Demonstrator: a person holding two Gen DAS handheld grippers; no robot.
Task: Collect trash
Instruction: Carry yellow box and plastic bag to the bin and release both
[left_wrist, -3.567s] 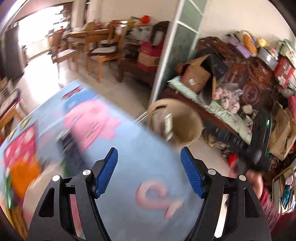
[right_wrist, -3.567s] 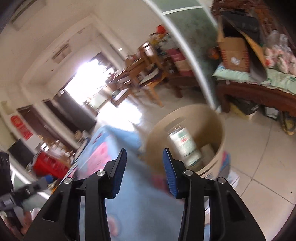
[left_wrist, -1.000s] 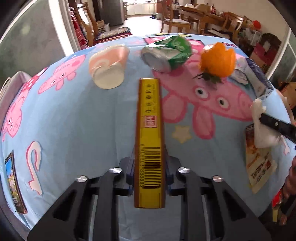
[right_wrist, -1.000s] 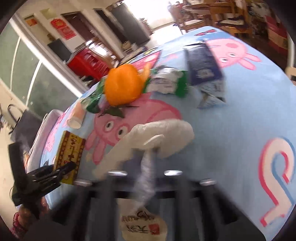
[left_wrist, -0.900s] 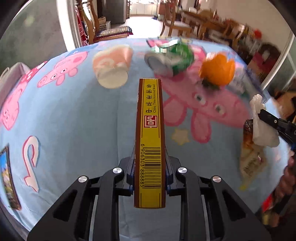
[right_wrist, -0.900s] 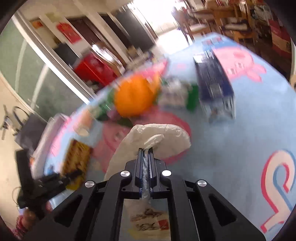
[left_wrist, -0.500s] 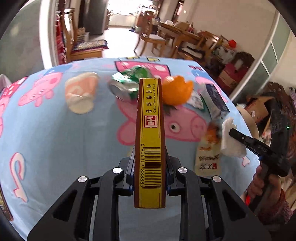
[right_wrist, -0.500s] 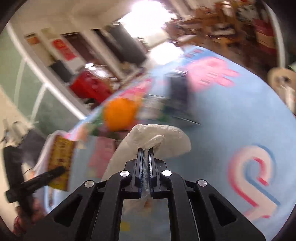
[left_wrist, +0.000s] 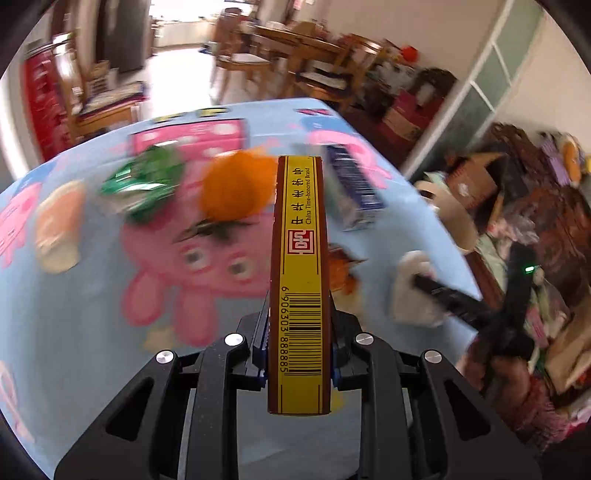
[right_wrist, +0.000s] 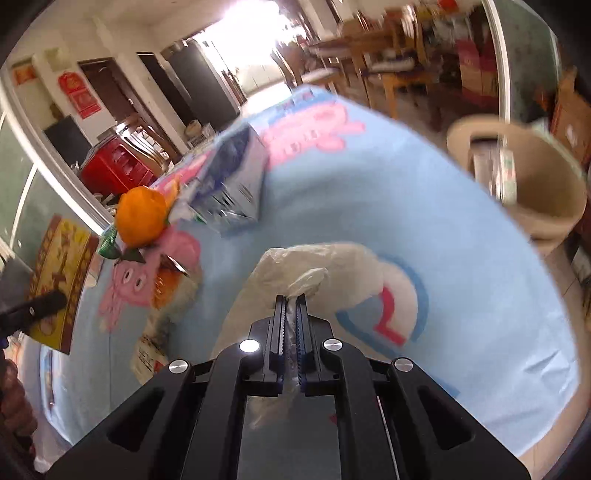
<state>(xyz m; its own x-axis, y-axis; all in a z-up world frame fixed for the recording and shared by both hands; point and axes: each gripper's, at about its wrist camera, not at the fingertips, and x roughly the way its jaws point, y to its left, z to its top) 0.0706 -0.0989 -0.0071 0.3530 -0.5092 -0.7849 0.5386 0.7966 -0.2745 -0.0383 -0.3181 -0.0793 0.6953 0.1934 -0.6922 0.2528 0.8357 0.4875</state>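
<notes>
Now each gripper carries trash: left gripper clamps a yellow box lengthwise, right gripper pinches a white bag, nearer the bin ahead-right

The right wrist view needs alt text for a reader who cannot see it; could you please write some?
The right gripper is shut on a crumpled white plastic bag above a blue cartoon tablecloth. A tan bin stands beyond the table's right edge; an orange and blue carton lie left.
</notes>
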